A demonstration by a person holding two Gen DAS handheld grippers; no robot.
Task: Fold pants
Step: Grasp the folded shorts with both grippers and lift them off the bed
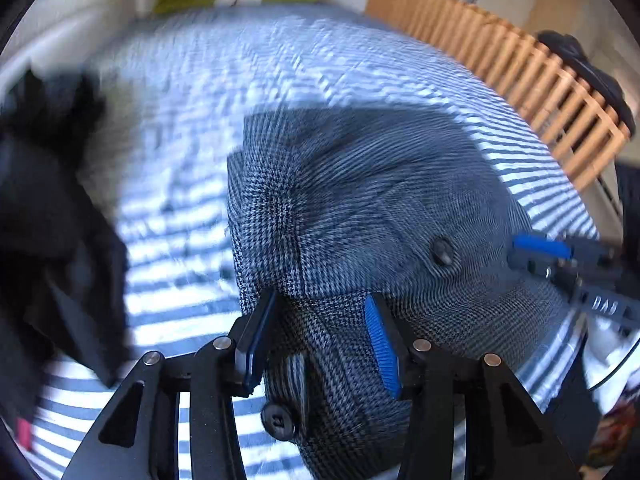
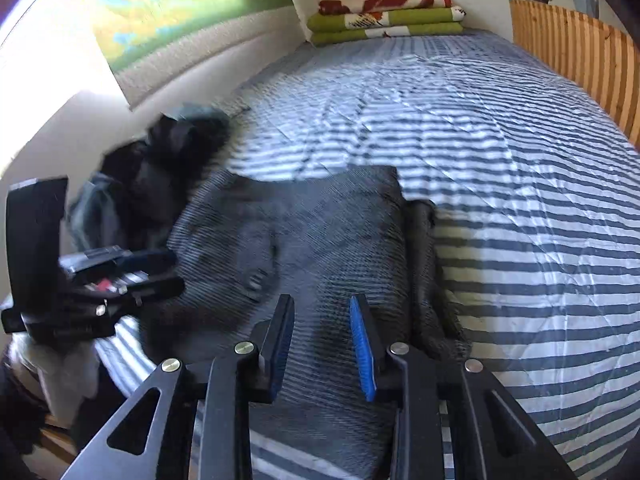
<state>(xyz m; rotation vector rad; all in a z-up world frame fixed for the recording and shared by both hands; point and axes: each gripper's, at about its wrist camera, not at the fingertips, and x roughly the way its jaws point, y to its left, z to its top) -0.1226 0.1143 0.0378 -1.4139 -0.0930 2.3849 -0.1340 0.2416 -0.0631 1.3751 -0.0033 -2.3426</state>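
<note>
Now my left gripper (image 1: 320, 336) sits with jaws apart astride the waistband of the checked pants (image 1: 360, 200), nothing clamped. My right gripper (image 2: 322, 344), also apart, hovers over the same folded cloth, whose length runs away toward the far pillows (image 2: 384, 16) on the striped bed (image 2: 520, 160); left looks nearer.

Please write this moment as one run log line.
left gripper: open, around pants waistband | right gripper: open, over pants | bed: striped cover
</note>
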